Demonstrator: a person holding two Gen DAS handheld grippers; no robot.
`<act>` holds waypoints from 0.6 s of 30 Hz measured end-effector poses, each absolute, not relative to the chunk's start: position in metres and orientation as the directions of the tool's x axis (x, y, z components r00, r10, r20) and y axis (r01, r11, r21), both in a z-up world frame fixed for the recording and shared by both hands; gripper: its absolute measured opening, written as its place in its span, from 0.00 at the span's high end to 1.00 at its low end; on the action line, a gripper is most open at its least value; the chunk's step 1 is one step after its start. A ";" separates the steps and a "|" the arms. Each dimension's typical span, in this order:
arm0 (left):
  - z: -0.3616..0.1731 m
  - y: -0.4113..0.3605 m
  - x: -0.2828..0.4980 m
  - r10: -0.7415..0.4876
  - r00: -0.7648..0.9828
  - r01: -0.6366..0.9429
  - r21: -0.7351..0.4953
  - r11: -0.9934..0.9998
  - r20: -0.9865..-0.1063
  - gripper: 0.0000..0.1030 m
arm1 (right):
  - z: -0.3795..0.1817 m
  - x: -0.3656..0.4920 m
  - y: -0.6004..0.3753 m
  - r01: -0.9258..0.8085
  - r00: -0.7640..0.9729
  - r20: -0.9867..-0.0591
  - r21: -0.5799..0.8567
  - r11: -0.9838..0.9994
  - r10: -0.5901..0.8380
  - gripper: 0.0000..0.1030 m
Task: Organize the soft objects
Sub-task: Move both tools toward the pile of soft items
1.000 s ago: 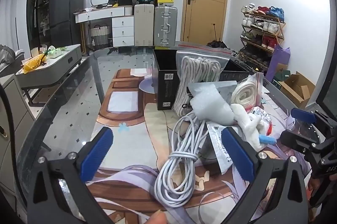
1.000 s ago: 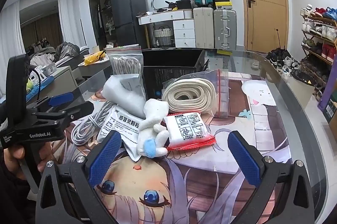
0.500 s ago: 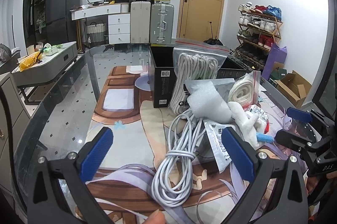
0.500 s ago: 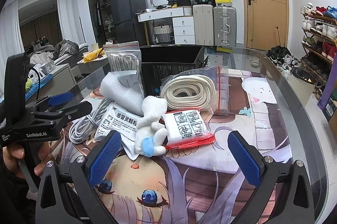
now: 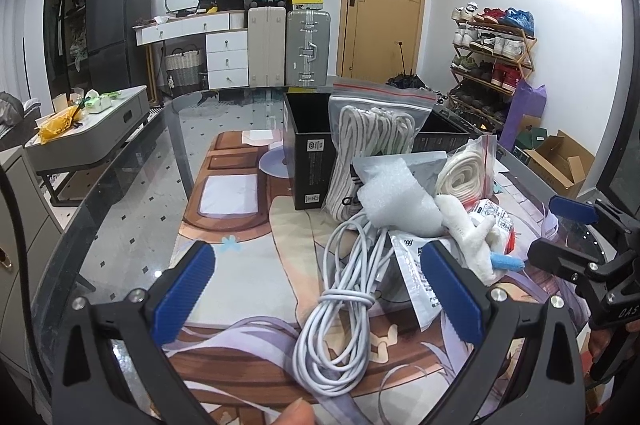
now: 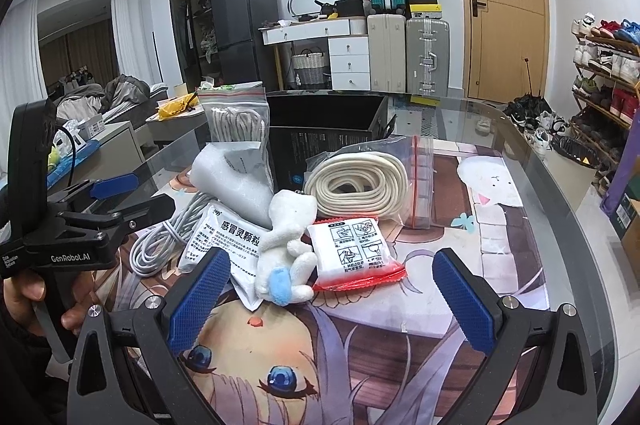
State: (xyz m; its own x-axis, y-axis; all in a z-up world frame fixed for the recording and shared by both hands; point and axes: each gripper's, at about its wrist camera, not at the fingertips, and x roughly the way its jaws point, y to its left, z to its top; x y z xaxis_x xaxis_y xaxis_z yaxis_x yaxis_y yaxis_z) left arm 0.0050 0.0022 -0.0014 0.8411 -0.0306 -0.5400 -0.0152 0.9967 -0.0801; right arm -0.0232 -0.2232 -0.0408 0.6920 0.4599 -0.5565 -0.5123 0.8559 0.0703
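Observation:
A pile of soft things lies on the glass table in front of a black open box. In it are a coiled white cable, a white plush toy, a red-edged packet, a white medicine sachet, a foam piece, and two zip bags of rope. My left gripper is open, with the cable coil between its fingers. My right gripper is open just before the plush toy.
An anime-print mat covers the table under the pile. The table's curved glass edge runs at the left. Suitcases, a white dresser, a door and a shoe rack stand behind.
Both grippers have moved slightly nearer to the pile. Nothing has been picked up or shifted.

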 end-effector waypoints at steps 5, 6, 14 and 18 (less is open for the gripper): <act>0.000 0.001 0.006 -0.008 0.841 -0.022 -0.050 0.999 -0.541 0.00 | -0.040 -0.022 -0.223 -0.510 0.693 -0.557 0.071 0.857 0.458 0.00; 0.000 0.002 0.007 -0.008 0.833 -0.021 -0.045 0.999 -0.553 0.00 | -0.040 -0.021 -0.223 -0.509 0.693 -0.557 0.071 0.858 0.458 0.00; 0.003 0.003 0.010 -0.019 0.835 0.000 -0.034 0.999 -0.550 0.00 | -0.039 -0.014 -0.223 -0.499 0.693 -0.582 0.041 0.866 0.426 0.00; 0.004 0.003 0.016 -0.008 0.822 0.020 0.014 1.000 -0.570 0.00 | -0.040 -0.004 -0.224 -0.479 0.687 -0.612 0.025 0.877 0.393 0.00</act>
State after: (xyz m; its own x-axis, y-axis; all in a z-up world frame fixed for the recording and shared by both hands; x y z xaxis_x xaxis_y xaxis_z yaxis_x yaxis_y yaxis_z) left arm 0.0165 0.0030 0.0035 0.8219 -0.0085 -0.5695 0.0199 0.9997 0.0139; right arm -0.0040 -0.2243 -0.0401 0.6869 0.3928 -0.6115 -0.4791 0.8774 0.0254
